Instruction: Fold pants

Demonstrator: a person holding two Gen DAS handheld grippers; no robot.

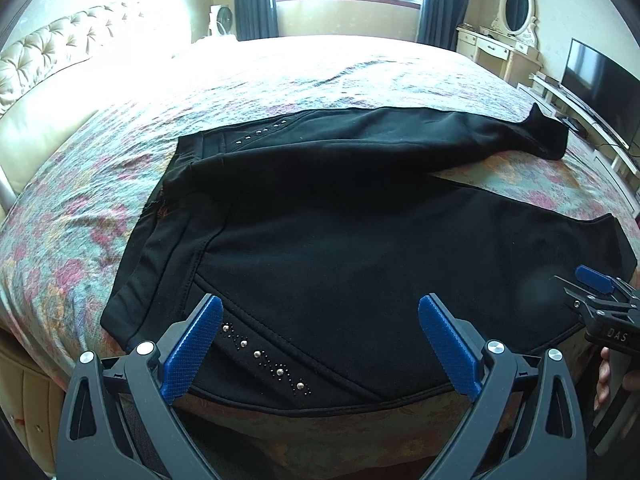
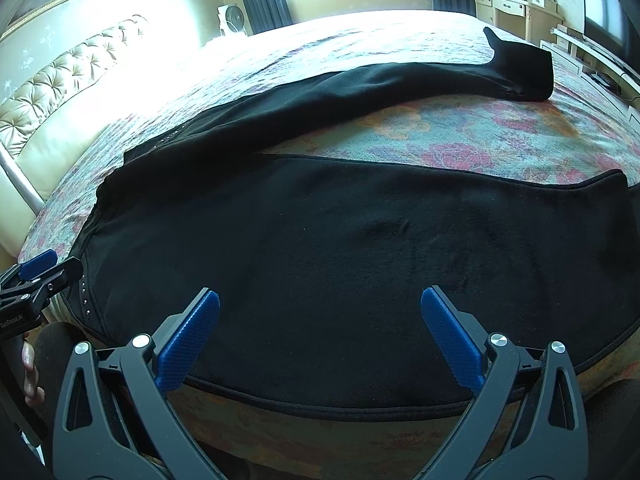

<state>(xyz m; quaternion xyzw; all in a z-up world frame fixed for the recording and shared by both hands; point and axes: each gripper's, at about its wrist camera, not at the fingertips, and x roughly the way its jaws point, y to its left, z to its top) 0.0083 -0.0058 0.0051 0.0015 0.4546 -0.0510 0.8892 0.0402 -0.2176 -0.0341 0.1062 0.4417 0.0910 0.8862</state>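
Currently pants (image 1: 320,240) lie flat on bed (image 1: 280,76), long axis left to right, near edge just ahead. We hold left gripper (image 1: 320,344) near waistband, right gripper (image 2: 320,340) toward leg; both jaws wide apart, empty.

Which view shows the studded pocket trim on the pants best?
The left wrist view: the stud trim lies sharp and close between the open left gripper fingers. The right wrist view catches only small, dim studs at its left edge.

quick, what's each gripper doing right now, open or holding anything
Left gripper: open, holding nothing, above the studded waist end of the black fabric pants.
Right gripper: open, holding nothing, above the near pant leg.
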